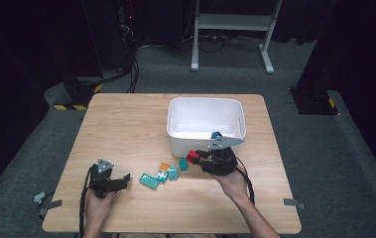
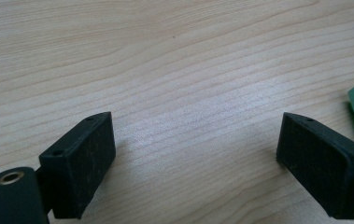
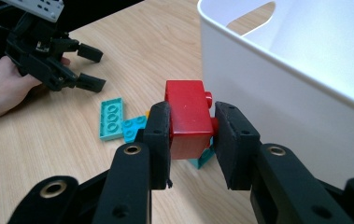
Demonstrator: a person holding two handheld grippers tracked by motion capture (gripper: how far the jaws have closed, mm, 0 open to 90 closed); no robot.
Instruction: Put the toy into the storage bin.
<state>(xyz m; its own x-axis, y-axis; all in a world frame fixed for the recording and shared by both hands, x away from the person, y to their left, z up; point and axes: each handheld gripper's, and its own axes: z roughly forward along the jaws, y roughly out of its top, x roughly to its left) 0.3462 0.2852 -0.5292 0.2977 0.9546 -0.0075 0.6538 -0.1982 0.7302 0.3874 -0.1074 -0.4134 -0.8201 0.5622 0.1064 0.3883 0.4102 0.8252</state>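
So your right tongs have that glossy red studded brick pinched just off the white plastic bin's outer wall above the wood-grain counter, up close in the right gripper view, while your left tongs sit low, spread wide with nothing between.

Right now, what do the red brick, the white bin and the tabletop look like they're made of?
Red brick: probably moulded plastic, glossy, with round studs on its side.
White bin: likely plastic, smooth satin walls, rounded rim, cut-out handle.
Tabletop: pale wood grain, matte; whether solid wood or laminate is unclear.
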